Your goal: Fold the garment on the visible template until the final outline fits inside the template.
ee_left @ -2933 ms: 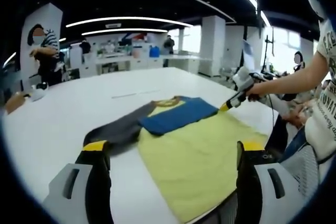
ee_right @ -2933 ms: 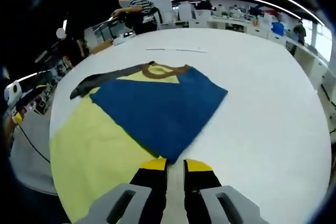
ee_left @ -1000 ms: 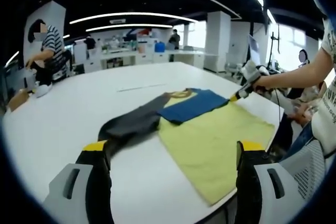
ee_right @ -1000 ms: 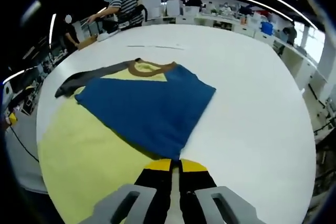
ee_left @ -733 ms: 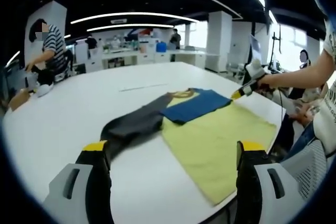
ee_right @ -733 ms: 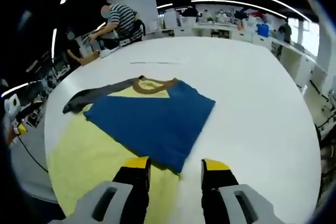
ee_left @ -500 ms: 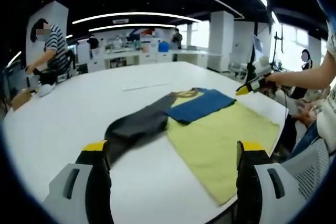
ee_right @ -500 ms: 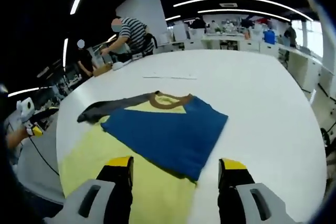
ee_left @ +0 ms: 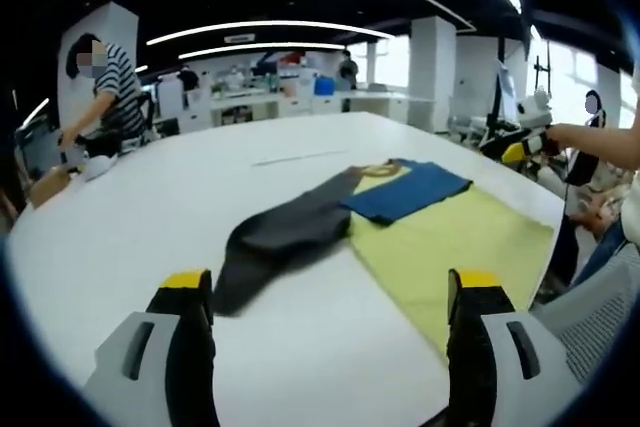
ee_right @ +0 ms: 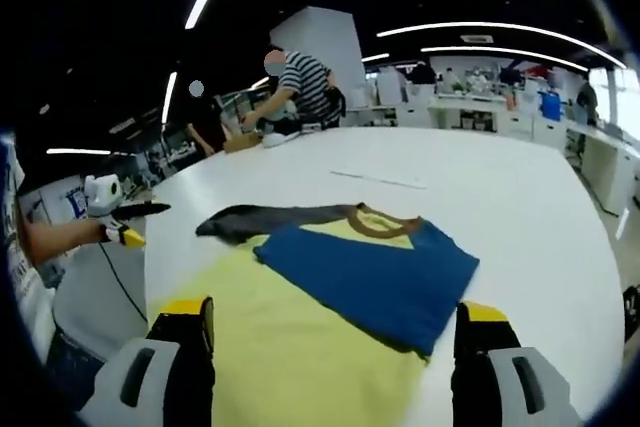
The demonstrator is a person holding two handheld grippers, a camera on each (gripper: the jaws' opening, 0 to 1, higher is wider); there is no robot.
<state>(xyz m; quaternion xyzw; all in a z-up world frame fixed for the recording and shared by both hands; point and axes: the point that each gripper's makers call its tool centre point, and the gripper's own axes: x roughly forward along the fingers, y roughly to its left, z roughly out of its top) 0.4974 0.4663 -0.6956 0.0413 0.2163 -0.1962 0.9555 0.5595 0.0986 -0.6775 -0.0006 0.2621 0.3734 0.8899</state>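
Note:
A yellow shirt (ee_left: 455,242) lies flat on the white table (ee_left: 150,207) near its right edge. Its blue sleeve (ee_left: 410,190) is folded over the chest, and the dark grey sleeve (ee_left: 280,242) stretches out toward me. My left gripper (ee_left: 330,287) hovers open in front of the grey sleeve, holding nothing. In the right gripper view the shirt (ee_right: 290,337), blue sleeve (ee_right: 385,272), brown collar (ee_right: 385,225) and grey sleeve (ee_right: 250,217) lie ahead of my open right gripper (ee_right: 335,312), which is raised clear of the cloth. The right gripper (ee_left: 520,152) also hangs beyond the shirt's far side.
A thin line (ee_left: 290,158) is marked on the table beyond the shirt. A person in a striped shirt (ee_left: 105,87) works at the table's far edge. A mesh chair (ee_left: 595,302) stands by the near right edge. The left gripper (ee_right: 130,222) sits off the table's left edge.
My right gripper has opened, let go of the blue sleeve's corner and pulled up and back from the shirt. The sleeve stays folded on the chest. The left gripper stayed open.

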